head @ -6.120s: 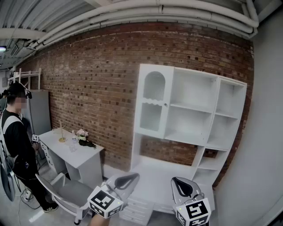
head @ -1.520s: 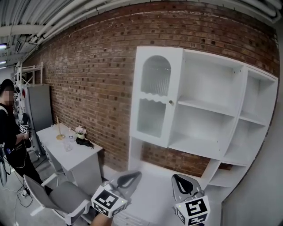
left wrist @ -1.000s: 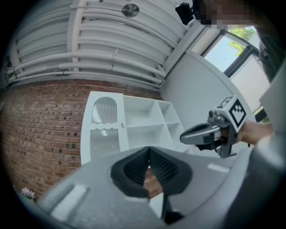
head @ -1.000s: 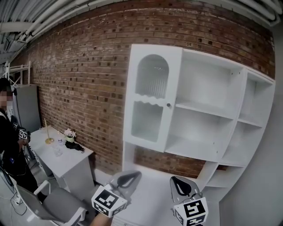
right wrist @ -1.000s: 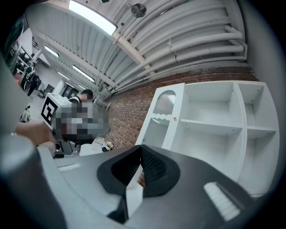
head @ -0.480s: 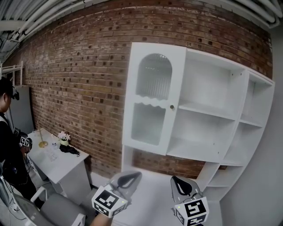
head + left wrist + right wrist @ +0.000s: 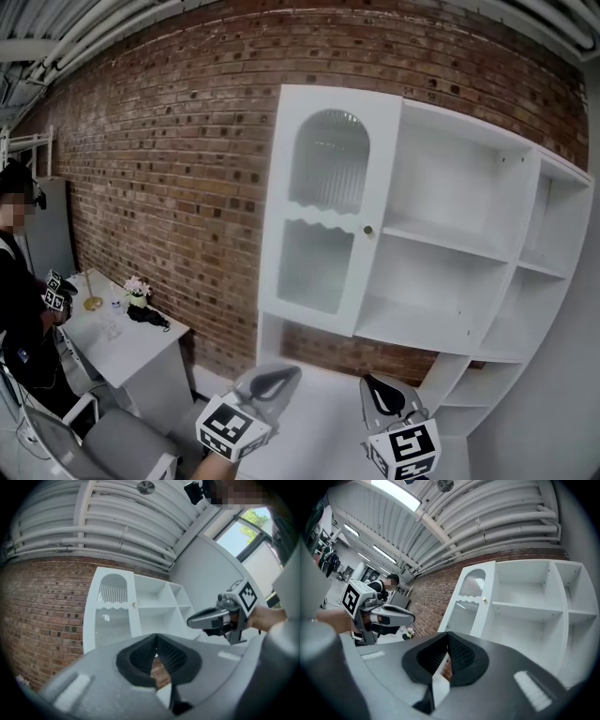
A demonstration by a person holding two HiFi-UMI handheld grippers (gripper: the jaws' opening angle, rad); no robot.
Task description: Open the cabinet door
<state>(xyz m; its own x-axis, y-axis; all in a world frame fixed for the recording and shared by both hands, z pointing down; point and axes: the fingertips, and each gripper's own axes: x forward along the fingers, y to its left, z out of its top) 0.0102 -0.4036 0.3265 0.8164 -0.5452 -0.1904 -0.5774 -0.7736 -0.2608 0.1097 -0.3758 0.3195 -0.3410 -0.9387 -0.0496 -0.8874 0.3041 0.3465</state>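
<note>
Standing upright at the head view's centre, the closed white cabinet door with arched ribbed glass (image 7: pixel 328 211) keeps its small brass knob (image 7: pixel 367 230) well above the right gripper (image 7: pixel 381 396), nearer than the left gripper (image 7: pixel 272 380); both jaw pairs are pressed together, empty.

Left tongs (image 7: pixel 281 375) sit low in the head view, left of centre, pointing forward with the tips tilted slightly up. The jaws are together with nothing between them. Their marker cube (image 7: pixel 228 428) sits at the rear. The left hand (image 7: pixel 335 620) grips behind the cube.

Right tongs (image 7: pixel 373 386) are alongside, apart from the left pair and roughly parallel to it, held about level. The jaws are closed and empty. Their marker cube (image 7: pixel 406 450) faces up toward the head camera. The right hand (image 7: pixel 265 617) holds the handle behind the cube.
</note>
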